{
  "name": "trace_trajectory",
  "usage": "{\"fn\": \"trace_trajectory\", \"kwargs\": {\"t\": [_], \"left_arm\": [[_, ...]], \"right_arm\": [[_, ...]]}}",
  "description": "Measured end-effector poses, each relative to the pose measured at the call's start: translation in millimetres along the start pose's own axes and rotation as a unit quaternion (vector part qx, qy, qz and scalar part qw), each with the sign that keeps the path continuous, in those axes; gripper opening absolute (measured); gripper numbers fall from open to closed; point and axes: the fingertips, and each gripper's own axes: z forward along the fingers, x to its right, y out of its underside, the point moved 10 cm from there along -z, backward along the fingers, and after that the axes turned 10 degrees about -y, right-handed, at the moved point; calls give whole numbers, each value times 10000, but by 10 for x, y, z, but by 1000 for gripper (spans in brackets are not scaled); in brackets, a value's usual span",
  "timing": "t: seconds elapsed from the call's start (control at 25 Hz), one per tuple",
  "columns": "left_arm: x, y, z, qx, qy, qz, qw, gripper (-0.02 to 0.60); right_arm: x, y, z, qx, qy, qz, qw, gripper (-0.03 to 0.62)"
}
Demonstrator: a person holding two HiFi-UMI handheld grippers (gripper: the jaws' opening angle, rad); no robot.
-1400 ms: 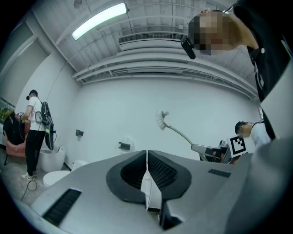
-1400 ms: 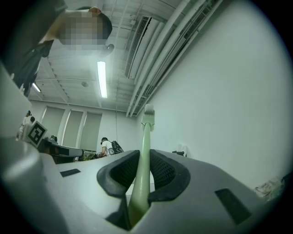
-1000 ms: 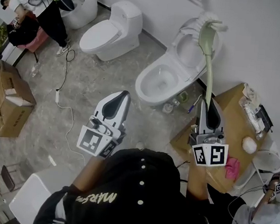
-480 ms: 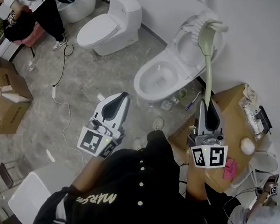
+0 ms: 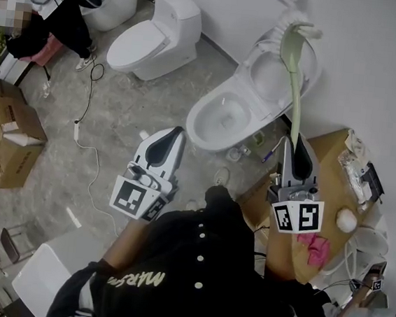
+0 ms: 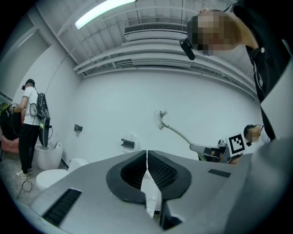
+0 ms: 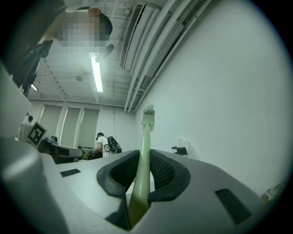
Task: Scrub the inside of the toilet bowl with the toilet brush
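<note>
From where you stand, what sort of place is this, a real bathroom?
Probably a workshop or test room, not a bathroom: an open toilet and a closed toilet stand side by side on a bare floor, beside cardboard boxes and a wooden table.

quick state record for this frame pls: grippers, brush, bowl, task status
left gripper: shut, empty, held in the air short of the toilet
right gripper: shut on the brush handle
brush: points away from the person, head over the raised lid in the head view
toilet: lid up, bowl open, nothing in it
task status: brush head not in the bowl
other: second toilet, lid down, further left; table beside the right gripper
</note>
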Motion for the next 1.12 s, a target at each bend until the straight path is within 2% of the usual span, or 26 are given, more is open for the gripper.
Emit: {"fn": "trace_trajectory", "kwargs": {"t": [0.2,0.64,0.92,1.12], "left_arm": [[81,-94,417,120,44,35,9999,28],[154,-163,1174,209,-110,97,9997,28],[221,-187,1553,327,-271,75,9991,28],[287,-228,1803,352,-238,168,9990,28]], "right_arm": [[367,-33,200,33,-69,32,10000,86],[1066,-78,607,102,-264,-6,9996,86],[1450,-98,854,161,-491,-18,9987,86],[1674,-137,973,243,-544,-9,9982,86]]}}
